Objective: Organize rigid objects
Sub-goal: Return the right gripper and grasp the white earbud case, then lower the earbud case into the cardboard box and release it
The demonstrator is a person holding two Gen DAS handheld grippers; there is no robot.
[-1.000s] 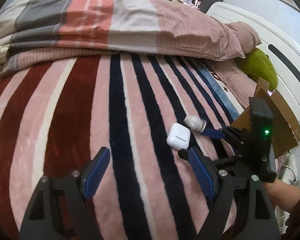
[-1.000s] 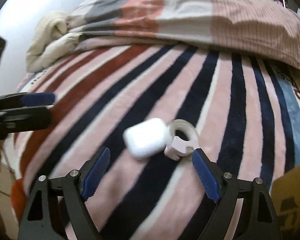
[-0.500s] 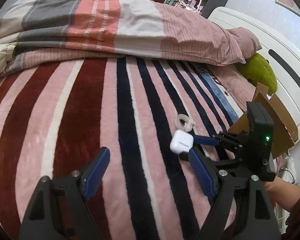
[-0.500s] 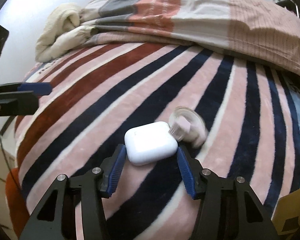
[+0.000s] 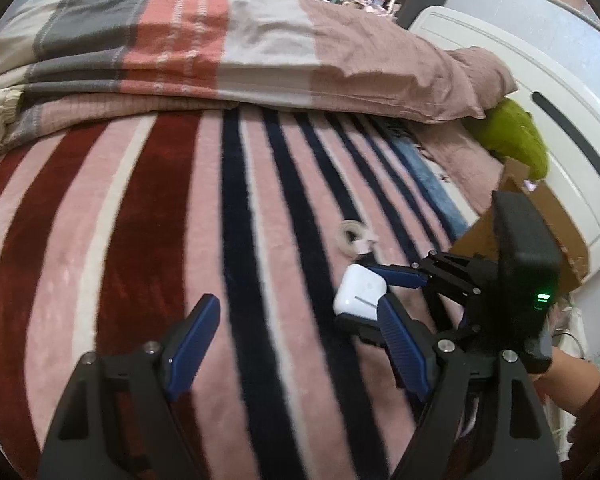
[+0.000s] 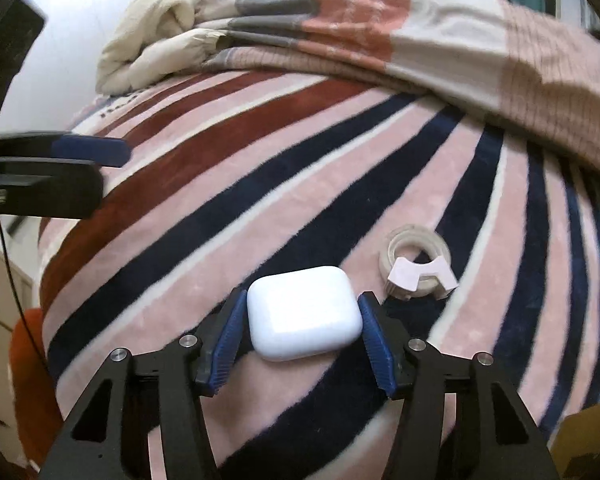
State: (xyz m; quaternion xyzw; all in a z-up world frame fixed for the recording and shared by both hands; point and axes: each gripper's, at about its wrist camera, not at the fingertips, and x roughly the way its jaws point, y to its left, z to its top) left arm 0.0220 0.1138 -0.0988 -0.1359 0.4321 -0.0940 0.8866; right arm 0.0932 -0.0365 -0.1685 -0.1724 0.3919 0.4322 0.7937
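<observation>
The right gripper (image 6: 300, 320) has its two blue pads pressed against opposite short sides of the white earbud case (image 6: 303, 317), so it is clenched on the case with the case's long axis running across the jaws, from pad to pad. The case sits right at the fingertips, and from the left wrist view the earbud case (image 5: 360, 291) looks lifted just clear of the striped blanket (image 5: 140, 220), though the gap is hard to judge. Just ahead of the right gripper's right finger lies the small roll of clear tape (image 6: 416, 258), flat on the blanket and apart from the case.

The left gripper (image 5: 296, 332) hangs with its jaws spread wide and nothing between them; the case is off beyond its right finger, already in the other tool.

The cardboard box (image 5: 540, 216) lies behind and to the right of the right gripper, so I judge the coming move to be a carry that way. The right hand is plainly nearer; the tape would be the next pick, and also nearer the right tool
</observation>
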